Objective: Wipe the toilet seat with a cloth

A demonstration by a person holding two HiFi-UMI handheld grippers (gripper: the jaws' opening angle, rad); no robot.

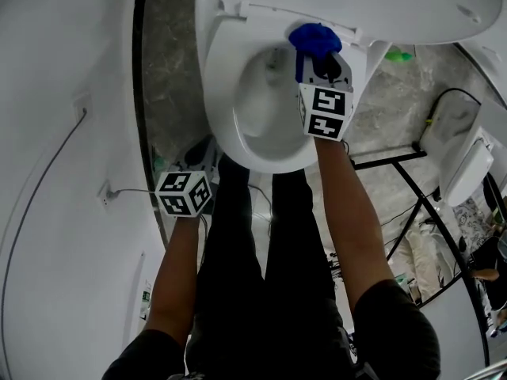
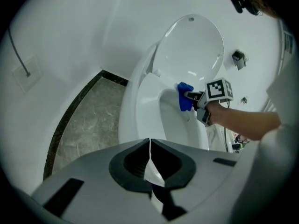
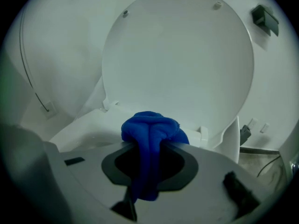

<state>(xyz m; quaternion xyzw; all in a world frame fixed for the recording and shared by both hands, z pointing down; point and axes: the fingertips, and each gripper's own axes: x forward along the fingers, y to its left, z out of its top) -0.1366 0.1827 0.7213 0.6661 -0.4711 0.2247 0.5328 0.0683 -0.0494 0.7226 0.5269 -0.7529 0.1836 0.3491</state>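
1. Right gripper (image 3: 148, 146): your jaws are clamped on the cloth (image 3: 149, 125). It is a blue wad that bulges past the tips, with a tail hanging back between the jaws.
2. Cloth, place: at the back of the seat (image 1: 215, 93), on its right side, just below the raised lid (image 3: 177, 55). Whether it touches the seat cannot be told.
3. Left gripper (image 2: 150, 143): your jaws are together with nothing between them. You hold it low at the toilet's front left, clear of the seat and aimed toward the bowl (image 1: 265, 113).
4. Bowl: white, with the seat down around it and the lid up.
5. Floor (image 2: 93, 120): grey mottled stone, with a dark strip along the white wall.
6. Your legs (image 1: 245, 252): in dark trousers, at the bowl's front.
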